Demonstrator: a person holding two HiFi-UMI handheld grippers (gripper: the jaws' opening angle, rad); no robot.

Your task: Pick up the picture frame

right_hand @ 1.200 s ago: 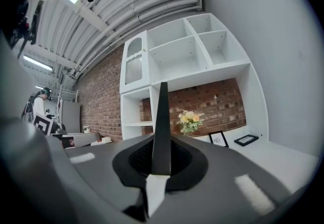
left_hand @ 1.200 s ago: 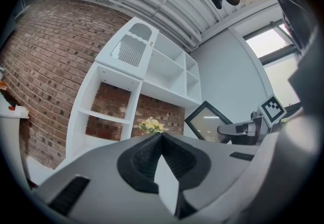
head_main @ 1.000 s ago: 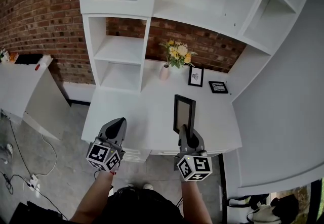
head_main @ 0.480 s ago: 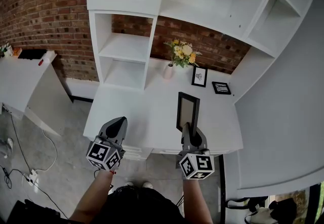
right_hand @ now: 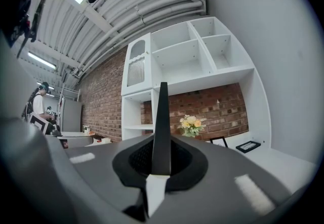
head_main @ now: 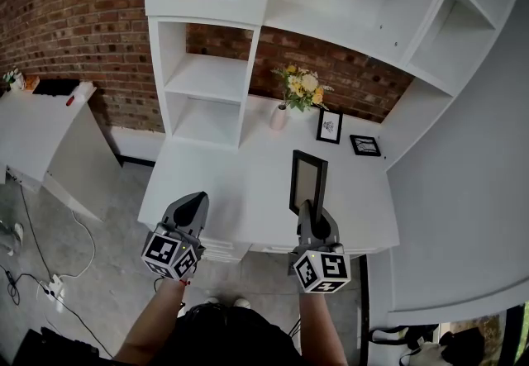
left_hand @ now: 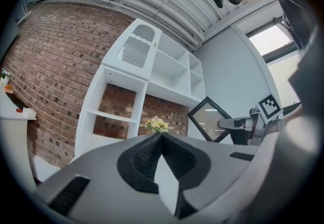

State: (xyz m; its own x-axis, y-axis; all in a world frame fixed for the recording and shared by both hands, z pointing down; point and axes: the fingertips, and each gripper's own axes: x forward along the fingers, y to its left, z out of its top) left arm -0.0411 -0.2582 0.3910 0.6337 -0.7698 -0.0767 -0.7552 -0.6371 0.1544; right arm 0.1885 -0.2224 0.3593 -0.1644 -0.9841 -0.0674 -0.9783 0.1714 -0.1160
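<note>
Your right hand-held gripper [head_main: 306, 211] is pinched tight on the picture frame [head_main: 307, 181]. It holds the picture frame by its near edge, and the picture frame stands up tall over the front edge of the desk [head_main: 240, 178], toward the right side. In the right gripper view, the thin black side of the picture frame [right_hand: 162, 127] sits squeezed between the two jaws.

Your left hand-held gripper [head_main: 195, 201] is by the front left corner of the desk. Its jaws are closed together with nothing in them.

Along the back edge of the desk stand a vase of flowers [head_main: 285, 108] and two small pictures [head_main: 329, 125].
</note>
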